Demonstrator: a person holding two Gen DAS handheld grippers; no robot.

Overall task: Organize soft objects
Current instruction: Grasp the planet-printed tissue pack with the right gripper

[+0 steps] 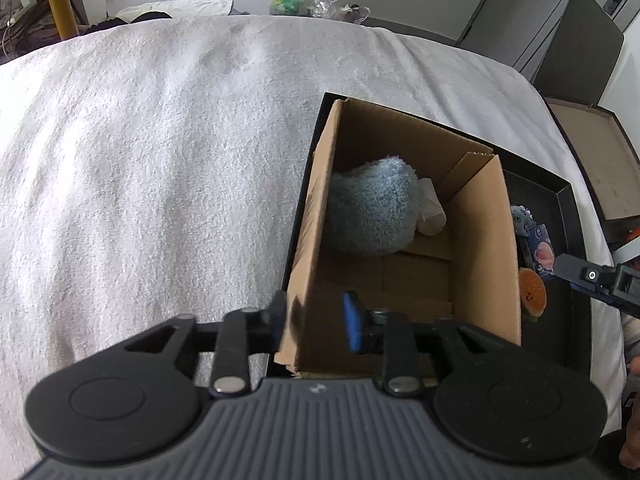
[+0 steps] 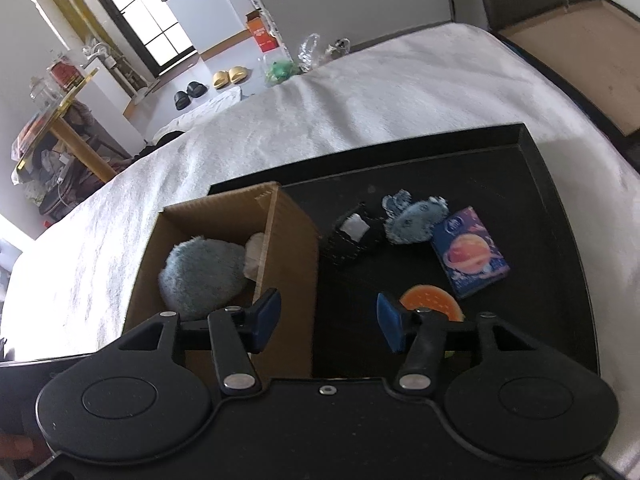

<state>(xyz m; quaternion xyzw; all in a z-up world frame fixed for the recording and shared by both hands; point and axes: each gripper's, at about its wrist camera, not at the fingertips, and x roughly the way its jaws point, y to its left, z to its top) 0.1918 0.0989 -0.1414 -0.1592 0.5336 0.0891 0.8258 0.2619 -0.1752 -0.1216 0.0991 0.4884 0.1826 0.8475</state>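
Risk: snagging the box (image 2: pixel 224 248) wall with the right gripper (image 2: pixel 328 318), jaws apart and empty, while reaching for the burger toy (image 2: pixel 430 300) on the tray (image 2: pixel 560 240); left gripper (image 1: pixel 316 320) apart, straddling the box wall; fuzzy toy (image 1: pixel 368 208) inside; burger toy flat, roundish, no clear long axis.

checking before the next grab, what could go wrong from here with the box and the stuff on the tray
1. The left tool straddles the cardboard box's near wall, so lifting could snag or tip it.
2. The right tool hangs open between the box and the burger toy; closing here may catch the box wall instead.
3. The planet booklet looks stiff, perhaps not a soft object.
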